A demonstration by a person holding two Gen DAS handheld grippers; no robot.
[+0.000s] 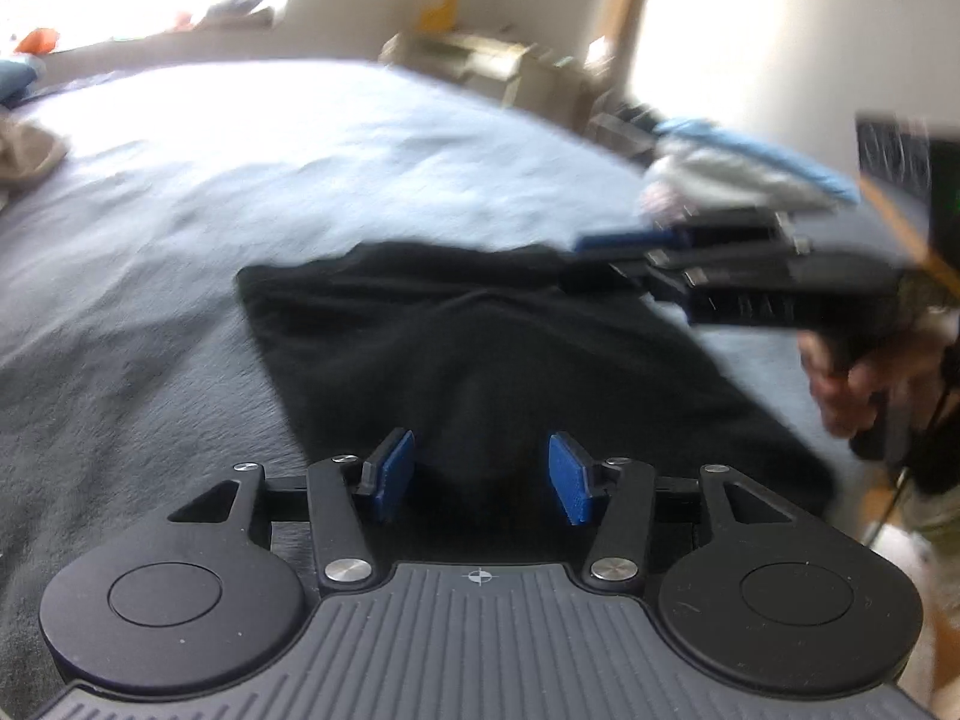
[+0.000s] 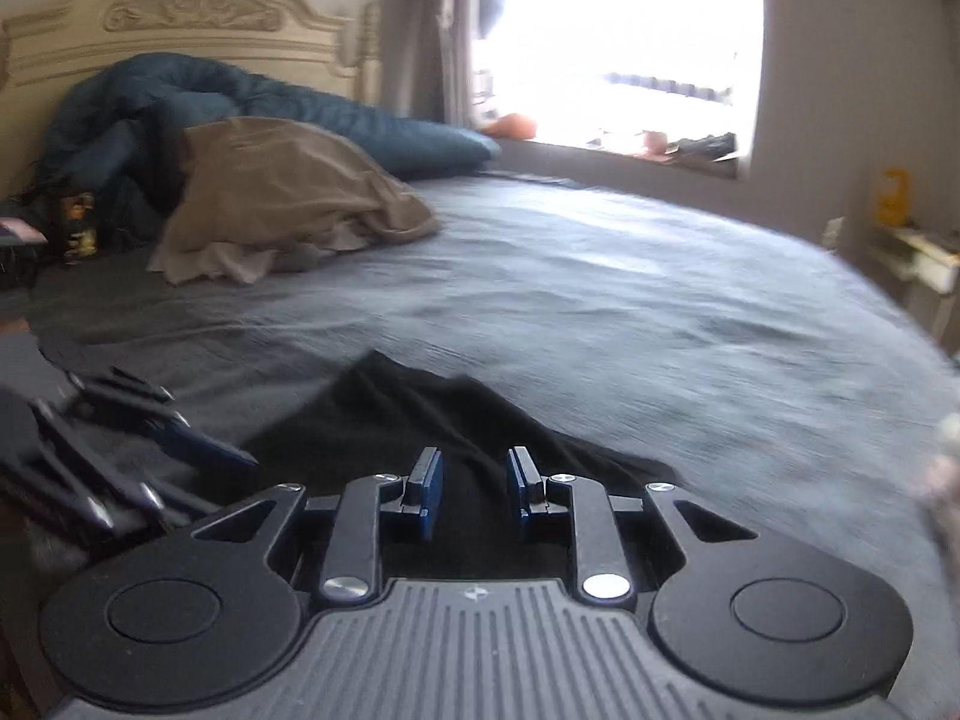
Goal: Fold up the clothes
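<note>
A black garment (image 1: 480, 348) lies folded flat on the grey bed cover (image 1: 300, 150). My left gripper (image 1: 483, 471) hangs over its near edge, blue pads (image 1: 393, 474) wide apart, open, with nothing pinched. The right gripper (image 1: 588, 258) reaches in from the right over the garment's far right corner, held by a person's hand (image 1: 852, 378). In the right wrist view the black garment (image 2: 420, 414) lies below my right gripper (image 2: 475, 483). Its pads (image 2: 429, 489) stand a narrow gap apart and press on nothing. The left gripper (image 2: 210, 426) shows at the left, over the cloth's edge.
A tan garment (image 2: 288, 198) and a rolled blue duvet (image 2: 240, 102) lie by the cream headboard (image 2: 180, 6). A bright window (image 2: 618, 30) is behind the bed. A blue and white clothes pile (image 1: 750, 174) sits at the bed's far right edge, with shelves (image 1: 480, 60) beyond.
</note>
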